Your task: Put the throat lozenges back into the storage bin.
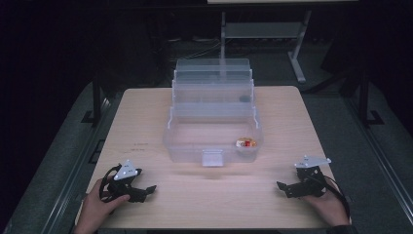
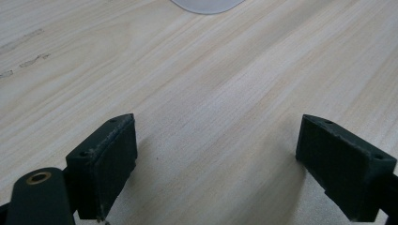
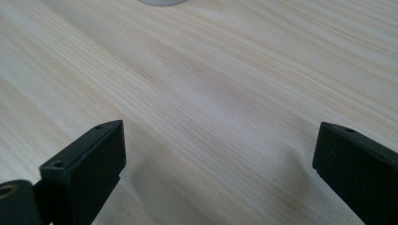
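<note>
A clear plastic tiered box [image 1: 213, 127] stands open in the middle of the light wooden table [image 1: 156, 195]. A small red and yellow object [image 1: 246, 143] lies in the front right corner of its lowest tray. My left gripper [image 1: 144, 190] rests near the table's front left, held by a hand, jaws wide apart with bare wood between them [image 2: 216, 154]. My right gripper [image 1: 286, 188] rests near the front right, also open over bare wood [image 3: 218, 164]. Both point inward toward the table's middle.
A latch tab [image 1: 213, 158] juts from the box's front wall. Behind the table stands a grey metal frame [image 1: 297, 44] on a dark floor. A curved edge of clear plastic [image 2: 206, 4] shows at the top of each gripper view.
</note>
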The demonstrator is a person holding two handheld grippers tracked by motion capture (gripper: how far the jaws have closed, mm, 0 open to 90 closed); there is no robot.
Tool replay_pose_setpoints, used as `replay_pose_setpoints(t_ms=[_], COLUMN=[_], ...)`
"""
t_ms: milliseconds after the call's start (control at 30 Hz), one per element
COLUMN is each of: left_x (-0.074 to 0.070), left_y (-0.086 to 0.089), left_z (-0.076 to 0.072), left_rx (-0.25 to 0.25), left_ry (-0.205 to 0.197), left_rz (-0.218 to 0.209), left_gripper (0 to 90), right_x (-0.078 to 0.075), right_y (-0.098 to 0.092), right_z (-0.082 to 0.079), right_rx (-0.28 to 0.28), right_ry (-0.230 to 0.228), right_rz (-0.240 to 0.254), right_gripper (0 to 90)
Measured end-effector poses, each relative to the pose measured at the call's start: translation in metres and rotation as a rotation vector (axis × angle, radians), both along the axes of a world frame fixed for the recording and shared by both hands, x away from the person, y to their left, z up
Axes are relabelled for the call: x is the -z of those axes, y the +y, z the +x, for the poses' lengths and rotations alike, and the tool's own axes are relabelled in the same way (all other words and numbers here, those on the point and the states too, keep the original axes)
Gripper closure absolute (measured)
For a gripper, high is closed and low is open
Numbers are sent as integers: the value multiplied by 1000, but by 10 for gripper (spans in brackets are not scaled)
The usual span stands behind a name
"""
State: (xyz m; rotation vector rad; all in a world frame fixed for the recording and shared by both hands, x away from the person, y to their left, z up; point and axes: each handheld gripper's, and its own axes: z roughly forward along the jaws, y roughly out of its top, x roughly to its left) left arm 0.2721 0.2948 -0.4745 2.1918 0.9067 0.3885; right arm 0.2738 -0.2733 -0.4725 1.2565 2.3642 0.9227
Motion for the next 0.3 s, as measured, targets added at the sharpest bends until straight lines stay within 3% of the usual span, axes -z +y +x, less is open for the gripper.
replay_pose_setpoints(t_ms=[300], left_x=[0], left_y=[0], left_z=[0], left_rx=[0], left_ry=[0], left_rz=[0], left_gripper=[119], right_x=[3], right_y=[-4], right_z=[-1], right_rx=[13], right_ry=[4], right_rz=[-3], right_gripper=[24])
